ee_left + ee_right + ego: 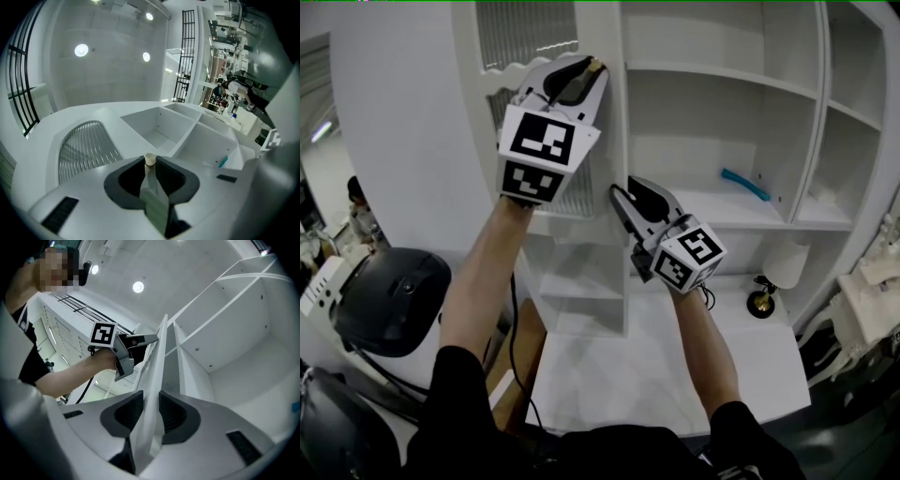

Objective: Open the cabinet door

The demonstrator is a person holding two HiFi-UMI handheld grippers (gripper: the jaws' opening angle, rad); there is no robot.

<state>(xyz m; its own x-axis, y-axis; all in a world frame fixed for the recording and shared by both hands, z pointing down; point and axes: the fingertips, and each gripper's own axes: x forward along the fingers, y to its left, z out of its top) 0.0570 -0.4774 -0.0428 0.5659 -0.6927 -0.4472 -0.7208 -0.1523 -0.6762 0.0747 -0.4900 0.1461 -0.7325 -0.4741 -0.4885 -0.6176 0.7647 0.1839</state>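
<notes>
The white cabinet door (539, 47) has a ribbed glass panel (86, 145) and stands swung out from the shelves. In the head view my left gripper (586, 70) is high on the door's free edge, shut on the edge at a small cream knob (149, 159). The left gripper view shows that knob right at the fingertips. My right gripper (626, 190) sits lower on the same edge. In the right gripper view the door's edge (157, 362) runs between its pads, which press on both sides, and the left gripper (152, 338) shows farther up.
Open white shelves (722, 80) lie right of the door, with a teal object (745, 184) on one. A brass round thing (760, 302) and a white cup-like piece (787, 264) stand on the white desk (656, 375). A black chair (394, 300) is at left.
</notes>
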